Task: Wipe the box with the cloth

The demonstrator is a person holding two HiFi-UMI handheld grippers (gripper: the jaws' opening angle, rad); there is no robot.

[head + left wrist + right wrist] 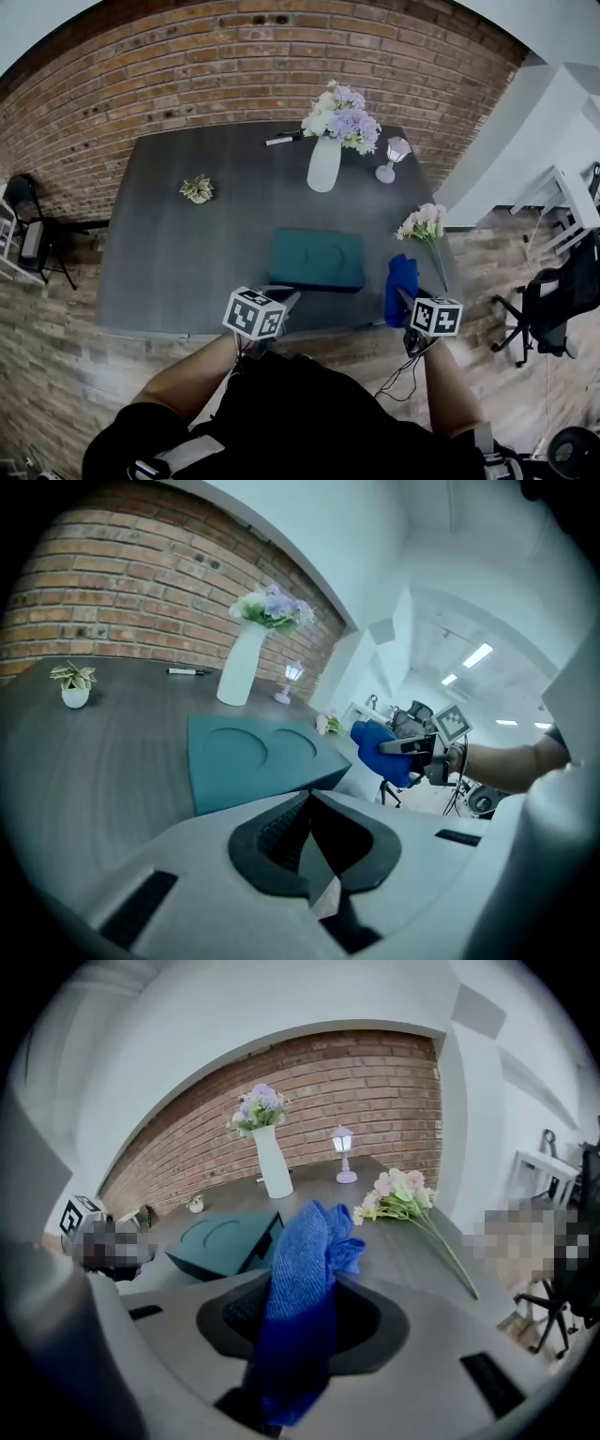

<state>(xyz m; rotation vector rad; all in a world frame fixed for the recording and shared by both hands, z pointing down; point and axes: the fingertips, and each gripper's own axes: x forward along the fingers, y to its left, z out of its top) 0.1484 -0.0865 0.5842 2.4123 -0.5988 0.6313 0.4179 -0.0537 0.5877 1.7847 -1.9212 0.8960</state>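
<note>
A teal box point(317, 258) with two round hollows in its lid lies flat near the front of the dark table point(178, 262). Just right of it my right gripper point(403, 295) is shut on a blue cloth point(400, 279) that bunches up out of its jaws. In the right gripper view the cloth point(305, 1274) fills my right gripper point(302, 1293), with the box point(225, 1241) ahead on the left. My left gripper point(284, 299) hovers at the table's front edge, short of the box's left corner. Seen from the left gripper point(310, 797), its jaws meet with nothing between them, and the box point(253, 757) and cloth point(380, 750) lie ahead.
A white vase of flowers point(324, 161) and a small lamp point(387, 169) stand behind the box. A little potted plant point(197, 189) and a marker point(281, 140) lie farther back. A loose flower bunch point(424, 225) lies at the right edge. Office chairs point(553, 300) flank the table.
</note>
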